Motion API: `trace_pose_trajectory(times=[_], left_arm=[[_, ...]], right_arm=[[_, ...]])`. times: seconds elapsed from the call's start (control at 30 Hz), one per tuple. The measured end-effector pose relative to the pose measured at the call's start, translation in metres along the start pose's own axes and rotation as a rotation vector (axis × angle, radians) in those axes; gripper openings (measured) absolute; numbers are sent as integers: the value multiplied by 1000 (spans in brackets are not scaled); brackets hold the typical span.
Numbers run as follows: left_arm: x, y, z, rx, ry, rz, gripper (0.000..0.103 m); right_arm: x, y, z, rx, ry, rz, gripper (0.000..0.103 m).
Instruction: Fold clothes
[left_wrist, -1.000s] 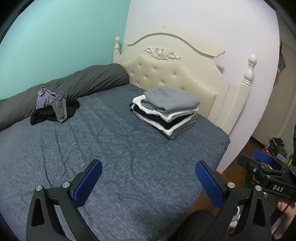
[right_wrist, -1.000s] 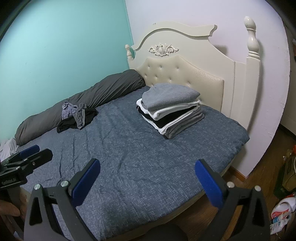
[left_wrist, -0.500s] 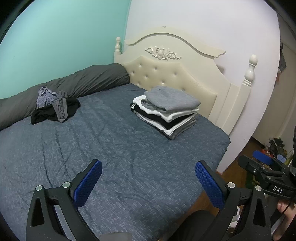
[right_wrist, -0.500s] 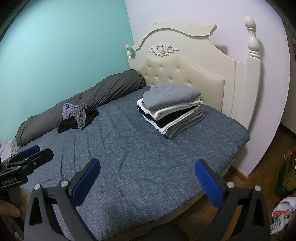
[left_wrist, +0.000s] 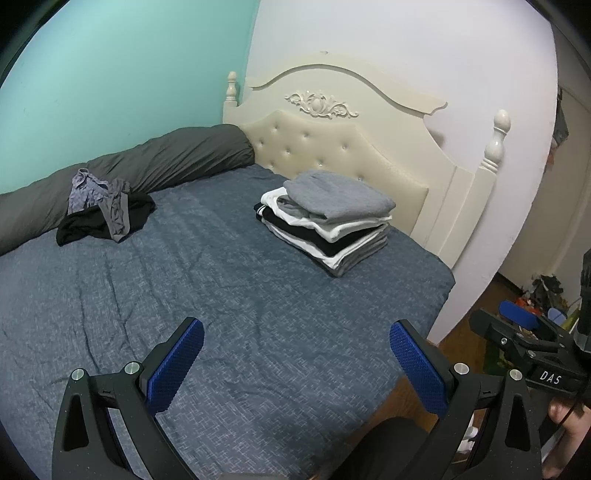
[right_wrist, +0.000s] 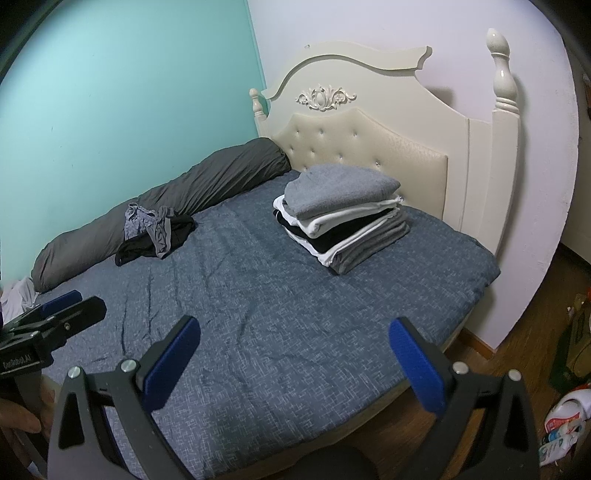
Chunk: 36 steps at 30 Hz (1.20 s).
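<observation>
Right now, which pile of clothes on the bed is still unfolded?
The crumpled pile beside the grey bolster; the stack near the headboard is neatly folded.

Your right gripper (right_wrist: 293, 354) hangs above the near edge of the bed (right_wrist: 295, 314) with its blue pads spread wide and nothing between them. Ahead and slightly right sits the stack of folded clothes (right_wrist: 341, 218); ahead to the left lies the crumpled pile (right_wrist: 155, 230). Your left gripper (right_wrist: 55, 314) pokes in at far left.
</observation>
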<state>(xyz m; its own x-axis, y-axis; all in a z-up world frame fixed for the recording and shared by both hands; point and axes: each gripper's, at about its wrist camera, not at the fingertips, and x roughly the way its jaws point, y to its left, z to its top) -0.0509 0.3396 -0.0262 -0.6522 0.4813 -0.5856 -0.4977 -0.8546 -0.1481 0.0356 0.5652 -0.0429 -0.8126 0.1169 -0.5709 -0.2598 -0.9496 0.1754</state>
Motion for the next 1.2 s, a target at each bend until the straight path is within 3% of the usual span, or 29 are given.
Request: trace_pose_trajectory(times=[1.2], left_arm=[[-2,2,-2,-6,-22,4,102]], right_arm=[[2,0,-4,3,7,-3,103]])
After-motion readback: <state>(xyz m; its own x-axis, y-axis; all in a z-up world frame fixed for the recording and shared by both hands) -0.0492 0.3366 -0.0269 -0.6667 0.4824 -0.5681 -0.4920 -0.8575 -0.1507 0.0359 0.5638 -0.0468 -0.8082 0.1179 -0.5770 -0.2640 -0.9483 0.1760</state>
